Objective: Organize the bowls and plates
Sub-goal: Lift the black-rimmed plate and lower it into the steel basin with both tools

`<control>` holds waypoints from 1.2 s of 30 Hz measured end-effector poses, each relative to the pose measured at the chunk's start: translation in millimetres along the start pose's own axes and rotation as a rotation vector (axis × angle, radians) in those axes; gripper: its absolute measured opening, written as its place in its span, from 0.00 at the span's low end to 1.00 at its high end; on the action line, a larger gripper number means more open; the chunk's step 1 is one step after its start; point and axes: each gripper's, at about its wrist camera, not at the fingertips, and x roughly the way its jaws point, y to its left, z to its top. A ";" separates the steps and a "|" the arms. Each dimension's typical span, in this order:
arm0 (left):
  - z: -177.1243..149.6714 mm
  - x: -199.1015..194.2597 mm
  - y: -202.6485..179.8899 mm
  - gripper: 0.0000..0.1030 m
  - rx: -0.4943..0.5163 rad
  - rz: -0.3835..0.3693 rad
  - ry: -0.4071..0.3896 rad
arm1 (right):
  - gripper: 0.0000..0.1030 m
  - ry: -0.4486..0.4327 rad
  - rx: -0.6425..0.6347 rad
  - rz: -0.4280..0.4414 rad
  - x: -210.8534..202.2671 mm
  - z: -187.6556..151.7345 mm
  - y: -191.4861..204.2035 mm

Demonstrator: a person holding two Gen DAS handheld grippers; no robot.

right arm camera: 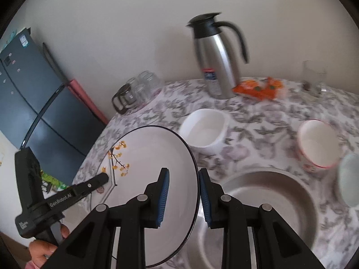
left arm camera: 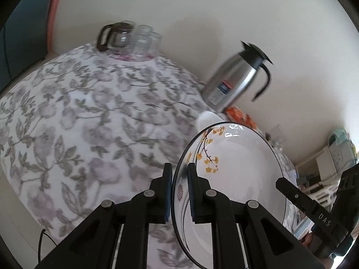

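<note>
Both grippers have hold of one white plate [right arm camera: 152,157], black-rimmed with a sprig of yellow leaves painted near its left edge. The left gripper [left arm camera: 180,188] is clamped on the plate's left rim, one blue pad under it and one over it. The right gripper [right arm camera: 184,198] grasps the opposite rim, which runs between its two blue-padded fingers [right arm camera: 164,192]. The plate hangs in the air, tilted, above the near part of the table [right arm camera: 258,116], which wears a cloth printed with grey leaves and pale flowers.

Under the plate's right side sits a wide metal basin [right arm camera: 269,201], resting on the cloth. Beyond the plate stands a white bowl [right arm camera: 204,130], and to the right of that a bowl with a red rim [right arm camera: 318,143]. At the far right edge of the right-hand view is a pale greenish dish [right arm camera: 350,179], too blurred to say more.

Far back by the wall stand a steel jug with a black lid and handle [right arm camera: 215,56], an orange packet [right arm camera: 258,88] just beside it, and a drinking glass [right arm camera: 314,76] further right. To the far left a glass coffee pot [left arm camera: 116,35] sits with a cluster of upturned glasses [left arm camera: 145,40].

A bare hand [right arm camera: 44,246] grips the left tool's handle at the lower left.
</note>
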 end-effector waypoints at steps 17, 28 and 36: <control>-56.2 45.4 -128.9 0.11 0.162 -0.107 0.132 | 0.28 -0.132 0.247 -0.122 -85.2 -49.8 -133.3; -72.2 77.0 -131.8 0.12 0.150 -0.068 0.181 | 0.28 -0.105 0.304 -0.161 -67.8 -72.0 -157.9; -80.6 100.5 -113.0 0.12 0.132 0.002 0.248 | 0.28 -0.013 0.278 -0.203 -33.6 -84.8 -156.4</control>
